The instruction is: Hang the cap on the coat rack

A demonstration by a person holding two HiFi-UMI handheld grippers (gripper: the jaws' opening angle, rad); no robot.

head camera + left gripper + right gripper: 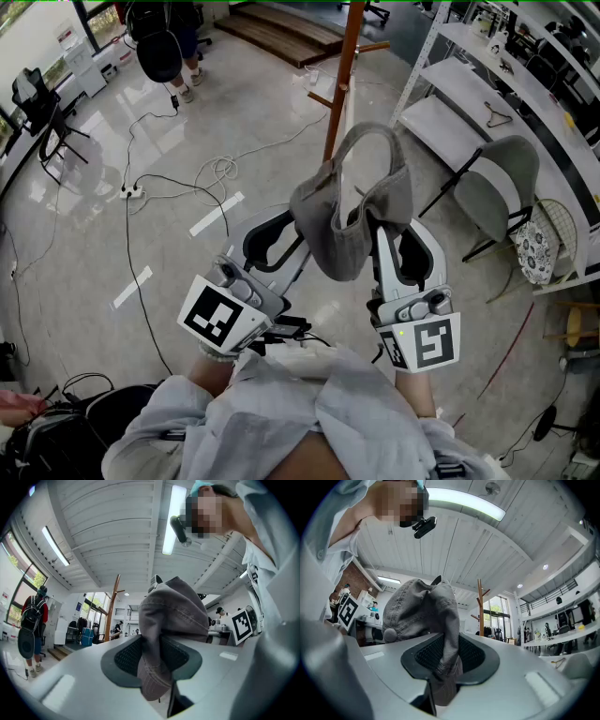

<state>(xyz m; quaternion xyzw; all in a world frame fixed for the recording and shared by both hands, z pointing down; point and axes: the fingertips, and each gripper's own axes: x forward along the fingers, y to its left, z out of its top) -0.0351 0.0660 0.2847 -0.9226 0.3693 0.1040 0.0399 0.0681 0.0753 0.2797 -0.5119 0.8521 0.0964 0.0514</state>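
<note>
Grey cap [352,211] was held up in mid-air by 2 grippers, in front of the person and above the floor [187,141]. On its left edge the left gripper [298,234] was clamped. In the left gripper view, grey fabric was seen pinched between the pads. On its right side the right gripper [382,230] was clamped the same way. In the right gripper view, the crown button [389,633] was seen just left of the jaws. The cap was bunched, with 1 loop of it arched up on the far side. The coat rack [342,75] was stood farther off, beyond the cap and apart from it. A folding chair [502,183] and shelving [469,84] were seen at right, and cables [164,183] were laid on the floor at far left.
</note>
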